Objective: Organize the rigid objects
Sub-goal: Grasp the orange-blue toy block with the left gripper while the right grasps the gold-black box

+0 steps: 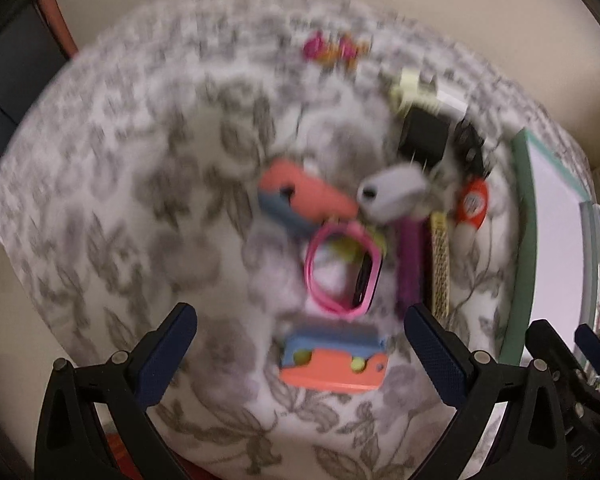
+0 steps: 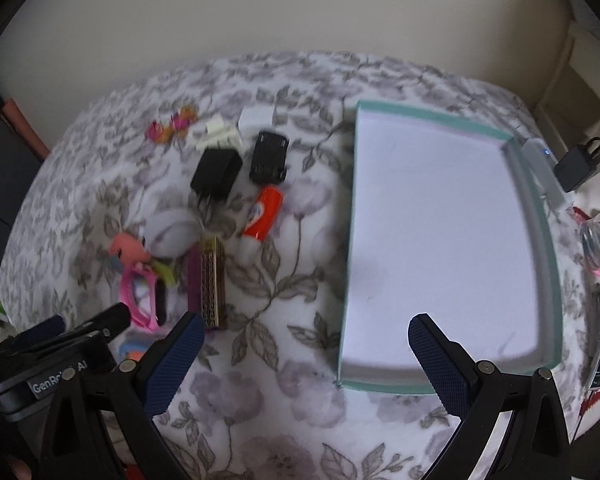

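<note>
Two black handheld grippers with blue textured pads are hovering over a bed covered in a grey-and-white floral cloth (image 2: 284,392).

The left wrist view, which is blurring, is looking down on a cluster of small hard things near the middle of the bed. The left gripper (image 1: 300,356) is standing with its jaws wide apart and nothing between the pads; directly beneath the gap a blue-and-coral plastic block with yellow-green dots (image 1: 334,362) is lying on the cloth. Beyond it are sitting a pink loop-shaped wristband with a black face (image 1: 342,272), a second coral-and-blue plastic piece (image 1: 304,198), a grey rounded case (image 1: 392,190), a black plug adapter (image 1: 422,136) and a purple stick (image 1: 408,264).

The right wrist view is showing what the left barely catches: a shallow rectangular tray with a teal rim and white floor (image 2: 534,192), lying toward the right edge of the bed with nothing visible inside it. The right gripper (image 2: 306,360) is hanging near the tray's front left corner, jaws likewise spread wide and holding nothing. Left of the tray, an orange-and-white tube (image 2: 264,212), a small black toy car (image 2: 269,156) and a gold-patterned bar (image 2: 214,284) are lying near one another.
</note>
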Demonstrator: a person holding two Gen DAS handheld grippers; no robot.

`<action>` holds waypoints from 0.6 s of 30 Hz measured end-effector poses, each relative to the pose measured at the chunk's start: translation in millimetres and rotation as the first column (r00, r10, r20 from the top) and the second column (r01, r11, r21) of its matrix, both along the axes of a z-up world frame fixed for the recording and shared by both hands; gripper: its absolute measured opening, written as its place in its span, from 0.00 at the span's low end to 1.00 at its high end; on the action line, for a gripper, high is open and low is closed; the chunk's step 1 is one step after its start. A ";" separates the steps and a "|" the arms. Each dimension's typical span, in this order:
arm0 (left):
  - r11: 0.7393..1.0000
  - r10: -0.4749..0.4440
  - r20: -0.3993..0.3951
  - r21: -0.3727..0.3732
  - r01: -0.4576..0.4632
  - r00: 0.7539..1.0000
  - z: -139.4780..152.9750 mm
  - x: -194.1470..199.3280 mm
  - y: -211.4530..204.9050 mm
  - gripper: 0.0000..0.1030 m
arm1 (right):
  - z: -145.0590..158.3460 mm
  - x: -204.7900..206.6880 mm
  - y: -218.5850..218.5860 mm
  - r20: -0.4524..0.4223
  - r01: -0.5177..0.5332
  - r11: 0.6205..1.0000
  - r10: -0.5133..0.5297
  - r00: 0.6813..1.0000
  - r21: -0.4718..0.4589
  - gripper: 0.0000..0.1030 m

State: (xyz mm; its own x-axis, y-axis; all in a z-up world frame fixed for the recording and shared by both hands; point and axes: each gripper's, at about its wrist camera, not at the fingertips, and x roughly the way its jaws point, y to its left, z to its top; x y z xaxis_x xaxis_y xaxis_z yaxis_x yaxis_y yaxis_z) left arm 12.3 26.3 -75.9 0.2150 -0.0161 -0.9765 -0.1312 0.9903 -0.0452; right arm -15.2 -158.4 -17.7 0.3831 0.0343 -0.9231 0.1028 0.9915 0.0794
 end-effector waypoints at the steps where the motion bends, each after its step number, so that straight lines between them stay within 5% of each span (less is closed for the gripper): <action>1: 1.000 0.005 -0.030 -0.015 -0.006 1.000 -5.6 1.1 0.9 1.00 | -4.3 0.3 1.8 -0.014 -0.005 1.000 0.005 1.000 0.003 1.00; 6: 0.999 0.013 -0.091 -0.038 -0.016 0.996 -19.9 -1.2 1.2 0.99 | -20.8 4.3 4.1 -0.062 -0.006 0.999 0.008 0.998 0.033 1.00; 18: 0.994 -0.084 -0.180 -0.082 0.070 0.980 -43.1 -4.3 -31.4 0.93 | -19.4 25.9 2.2 -0.023 0.013 0.986 -0.009 1.000 0.168 0.93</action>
State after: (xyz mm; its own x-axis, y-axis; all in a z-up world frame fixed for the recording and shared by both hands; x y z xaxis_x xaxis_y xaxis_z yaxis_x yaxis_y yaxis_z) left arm 8.0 -5.2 -119.0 0.0285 -0.1002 -0.9946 -0.0673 0.9925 -0.1019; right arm 10.8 -156.2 -37.2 0.3636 0.1854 -0.9129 0.1169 0.9632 0.2421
